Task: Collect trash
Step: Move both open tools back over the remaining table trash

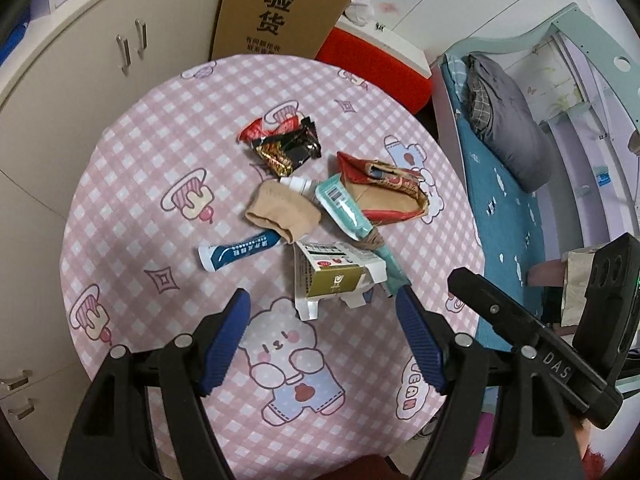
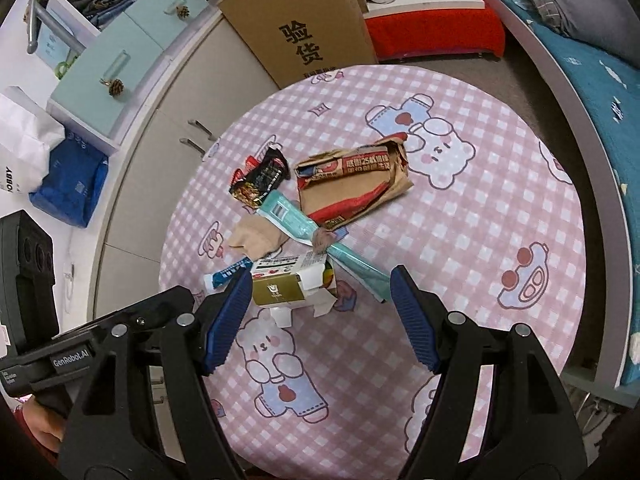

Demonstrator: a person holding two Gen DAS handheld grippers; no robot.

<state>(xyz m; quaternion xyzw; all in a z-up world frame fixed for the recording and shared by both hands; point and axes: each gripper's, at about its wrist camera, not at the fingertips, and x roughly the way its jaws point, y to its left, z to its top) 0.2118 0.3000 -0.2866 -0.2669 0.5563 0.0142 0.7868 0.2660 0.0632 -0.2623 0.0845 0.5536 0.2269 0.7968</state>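
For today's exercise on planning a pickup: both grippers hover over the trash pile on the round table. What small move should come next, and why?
Probably lower the right gripper onto the flattened carton and close. Its fingers stand open and empty, the carton lies nearest, at the pile's front edge, with nothing on top of it.

left gripper open over table | nothing between jaws | nearest: gold carton | beyond: beige sock, wrappers, paper bag
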